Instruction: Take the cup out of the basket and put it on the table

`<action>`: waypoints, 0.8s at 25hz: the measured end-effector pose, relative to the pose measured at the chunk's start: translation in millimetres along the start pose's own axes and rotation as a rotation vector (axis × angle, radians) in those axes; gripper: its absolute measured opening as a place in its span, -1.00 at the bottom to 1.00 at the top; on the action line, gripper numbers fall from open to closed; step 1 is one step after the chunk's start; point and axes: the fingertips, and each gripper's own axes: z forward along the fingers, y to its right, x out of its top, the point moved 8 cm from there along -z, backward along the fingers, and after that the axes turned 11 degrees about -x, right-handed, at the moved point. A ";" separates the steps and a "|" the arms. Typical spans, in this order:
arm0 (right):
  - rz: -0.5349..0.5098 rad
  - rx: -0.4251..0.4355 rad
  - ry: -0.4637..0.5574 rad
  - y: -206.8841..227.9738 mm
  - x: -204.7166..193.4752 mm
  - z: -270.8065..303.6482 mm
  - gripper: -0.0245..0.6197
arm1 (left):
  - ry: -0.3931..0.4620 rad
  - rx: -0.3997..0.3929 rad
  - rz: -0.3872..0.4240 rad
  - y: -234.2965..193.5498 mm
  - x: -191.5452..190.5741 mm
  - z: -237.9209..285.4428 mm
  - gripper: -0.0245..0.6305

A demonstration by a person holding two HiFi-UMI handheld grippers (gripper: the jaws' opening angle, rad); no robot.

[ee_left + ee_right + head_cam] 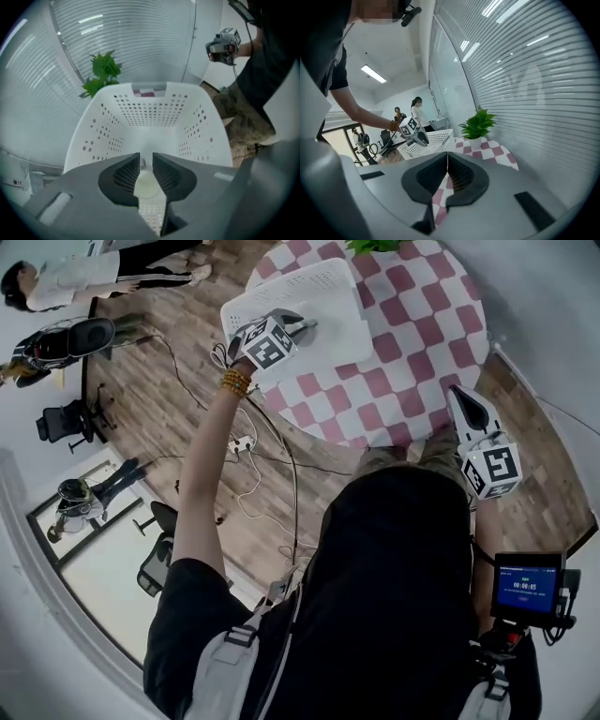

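A white perforated basket (pixel 328 292) stands on the round pink-and-white checked table (pixel 412 329). My left gripper (pixel 305 326) hangs over the basket's near side and points steeply down into it. In the left gripper view its jaws (pixel 146 159) stand a little apart, and a pale round cup (pixel 146 185) shows below the gap on the basket (pixel 150 112) floor; no pad presses on it. My right gripper (pixel 461 397) is at the table's near edge, and its jaws (pixel 447 154) meet with nothing between them.
A potted green plant (pixel 375 245) stands at the table's far side, beyond the basket. Cables (pixel 253 465) and office chairs (pixel 66 418) are on the wooden floor to the left, where people (pixel 56 282) sit. A small screen (pixel 528 587) hangs at my right hip.
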 end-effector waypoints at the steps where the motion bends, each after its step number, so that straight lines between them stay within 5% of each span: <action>1: 0.023 -0.024 -0.010 5.2 -8.0 -5.2 -0.89 | -0.066 -0.028 0.033 -5.2 -1.5 9.4 -0.71; 4: 0.079 -0.110 -0.017 16.1 -26.7 -20.9 -0.90 | -0.226 -0.113 0.124 -16.5 -1.0 29.7 -0.70; 9: 0.166 -0.219 -0.015 28.1 -42.2 -34.8 -0.90 | -0.356 -0.169 0.194 -47.4 16.6 49.1 -0.70; 15: 0.218 -0.264 -0.016 31.8 -56.7 -45.5 -0.90 | -0.476 -0.326 0.025 -64.0 14.3 79.6 -0.57; 20: 0.258 -0.301 -0.031 34.3 -67.0 -53.3 -0.90 | -0.587 -0.375 0.014 -64.3 10.4 96.7 -0.55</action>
